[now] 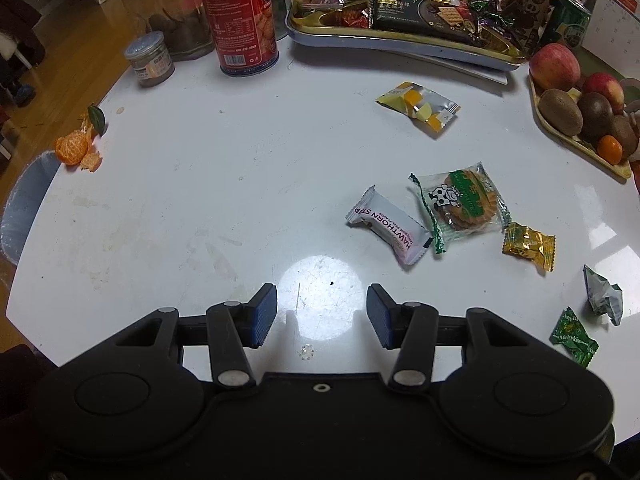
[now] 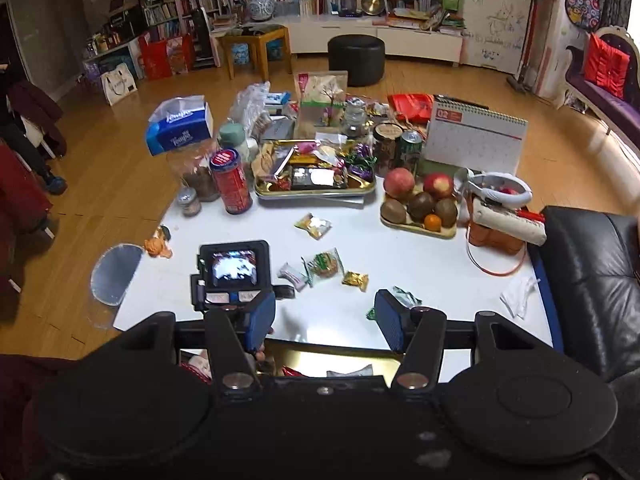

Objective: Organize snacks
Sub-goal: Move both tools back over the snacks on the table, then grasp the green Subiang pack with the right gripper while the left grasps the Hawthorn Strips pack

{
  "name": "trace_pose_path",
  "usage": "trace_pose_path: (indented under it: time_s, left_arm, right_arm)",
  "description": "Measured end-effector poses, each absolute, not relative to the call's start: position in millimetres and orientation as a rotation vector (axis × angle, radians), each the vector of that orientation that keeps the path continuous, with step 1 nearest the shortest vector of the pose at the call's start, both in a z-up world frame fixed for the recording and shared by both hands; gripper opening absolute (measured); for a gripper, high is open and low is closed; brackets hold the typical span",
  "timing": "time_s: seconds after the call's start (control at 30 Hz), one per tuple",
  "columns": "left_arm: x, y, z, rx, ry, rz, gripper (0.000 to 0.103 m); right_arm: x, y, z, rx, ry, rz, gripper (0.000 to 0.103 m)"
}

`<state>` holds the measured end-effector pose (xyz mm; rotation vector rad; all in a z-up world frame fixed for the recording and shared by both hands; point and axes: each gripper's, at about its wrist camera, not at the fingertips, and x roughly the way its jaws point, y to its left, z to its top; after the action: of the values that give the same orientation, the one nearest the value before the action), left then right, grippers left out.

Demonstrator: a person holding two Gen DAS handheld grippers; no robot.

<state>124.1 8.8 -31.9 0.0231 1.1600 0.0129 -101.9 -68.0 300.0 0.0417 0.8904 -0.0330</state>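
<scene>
**Both sets of fingers released, loose snacks ahead of you on the bench**

Your left gripper (image 1: 321,314) hangs over the white bench (image 1: 180,200) with its blue fingers (image 1: 262,316) spread apart and nothing between them; only bare bench and a bright glare spot lie in the gap. Ahead of your right-hand finger and a little to its right lies the Hawthorn strip packet (image 1: 386,226), and its end touches the clear biscuit packet with a cow print (image 1: 460,204) just beyond it. Further right sits the gold-wrapped candy (image 1: 529,246), close to the biscuit packet. Well ahead of the fingers is the yellow fruit-jelly packet (image 1: 418,106). Off to the right of the right-hand finger lie a crumpled wrapper (image 1: 604,294) and a green Meltykiss candy (image 1: 574,338).

At the far edge, straight ahead, the gold snack tray (image 1: 400,34) is heaped with packets, with a red can (image 1: 244,20) to its left and a fruit tray (image 1: 580,140) to its right. A peeled mandarin (image 1: 72,146) sits far left of the fingers.

Your right gripper (image 2: 325,322) is higher, fingers (image 2: 390,326) also released and empty. Just under them, at the near edge, a second gold tray (image 2: 320,362) shows a few wrappers. The left gripper's camera unit (image 2: 234,270) sits ahead of its left-hand finger.
</scene>
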Motion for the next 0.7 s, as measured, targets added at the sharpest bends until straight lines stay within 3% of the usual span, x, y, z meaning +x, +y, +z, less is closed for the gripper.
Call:
trace_pose_path:
  time_s: [0.37, 0.7]
  left_arm:
    - [121, -5, -24, 0.093, 1.128, -0.043, 0.057]
    - [155, -8, 8, 0.1, 1.068, -0.074, 0.057]
  right_arm:
    - [-69, -116, 273, 0.2, 0.918, -0.04, 0.061]
    - [51, -200, 127, 0.349, 1.098, -0.045, 0.061]
